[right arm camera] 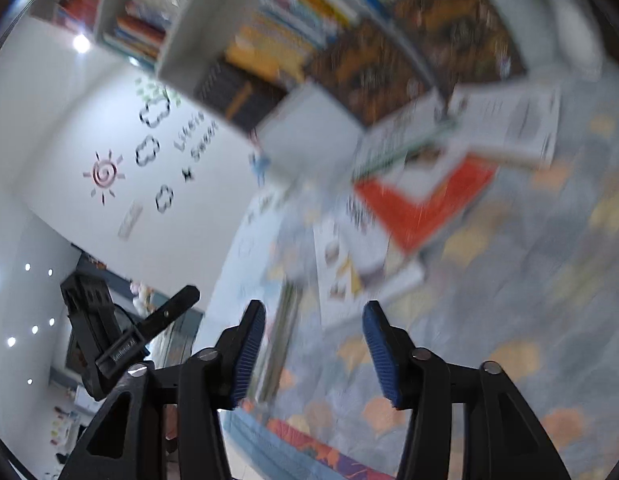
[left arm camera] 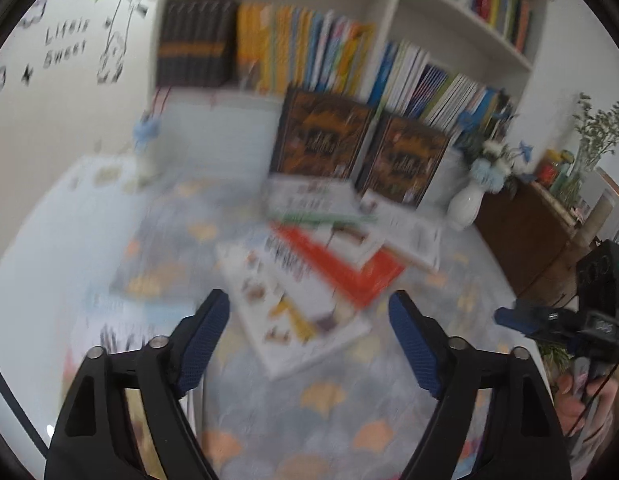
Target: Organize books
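**Loose books piled below a full bookshelf**

The left hand-held gripper (left arm camera: pixel 309 344) hangs with its jaws wide apart and nothing between them, above a patterned cloth (left arm camera: pixel 329 400) covering the desk. The right hand-held gripper (right arm camera: pixel 314 354) also stands open and empty. A loose pile of books (left arm camera: pixel 329 248) lies flat on the cloth, an orange-and-white cover (left arm camera: pixel 349 272) among them. Behind the pile, two dark books (left arm camera: pixel 321 132) stand upright against the white bookshelf (left arm camera: pixel 393 20). A white vase (left arm camera: pixel 465 204) sits just right of them. Both views are blurred.
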Demonstrator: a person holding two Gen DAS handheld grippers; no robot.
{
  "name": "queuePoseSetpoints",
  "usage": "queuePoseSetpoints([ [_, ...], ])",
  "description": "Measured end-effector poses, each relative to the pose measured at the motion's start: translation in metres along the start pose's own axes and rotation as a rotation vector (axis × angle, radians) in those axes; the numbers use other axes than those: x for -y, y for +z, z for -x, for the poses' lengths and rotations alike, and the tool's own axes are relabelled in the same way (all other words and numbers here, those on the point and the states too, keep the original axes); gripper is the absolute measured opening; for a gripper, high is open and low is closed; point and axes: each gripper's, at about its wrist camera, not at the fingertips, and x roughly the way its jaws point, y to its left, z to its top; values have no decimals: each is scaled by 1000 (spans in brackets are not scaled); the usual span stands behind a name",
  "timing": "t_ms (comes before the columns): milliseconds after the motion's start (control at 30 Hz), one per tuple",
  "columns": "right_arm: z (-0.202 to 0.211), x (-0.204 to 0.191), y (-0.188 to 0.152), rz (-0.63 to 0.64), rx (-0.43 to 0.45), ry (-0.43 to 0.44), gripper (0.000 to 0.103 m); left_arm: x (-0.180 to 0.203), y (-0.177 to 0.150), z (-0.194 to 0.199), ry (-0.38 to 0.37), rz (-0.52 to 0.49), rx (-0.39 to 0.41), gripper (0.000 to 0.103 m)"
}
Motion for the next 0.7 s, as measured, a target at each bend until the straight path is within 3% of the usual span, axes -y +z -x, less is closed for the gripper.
queuePoseSetpoints([
  [33,9,-4,11,27,36,0,77,9,14,-1,6,-16,24,89],
  [67,14,-6,21,56,66,-4,80,16,28,-6,4,-29,44,93],
  [133,15,-8,50,124,122,-33,80,24,51,-26,-8,-35,67,99],
  [233,-10,11,88,93,129,-11,80,17,75,-80,-3,51,40,99],
  [300,-43,38,119,26,126,0,80,3,81,-126,-30,134,29,99],
  [367,-69,61,142,-3,119,-16,80,-8,83,-167,7,167,9,99],
  [500,-146,116,183,11,83,-155,80,-33,82,-246,84,208,-41,99],
  [700,-231,189,199,-98,9,-150,79,-61,70,-327,177,219,-126,99],
])
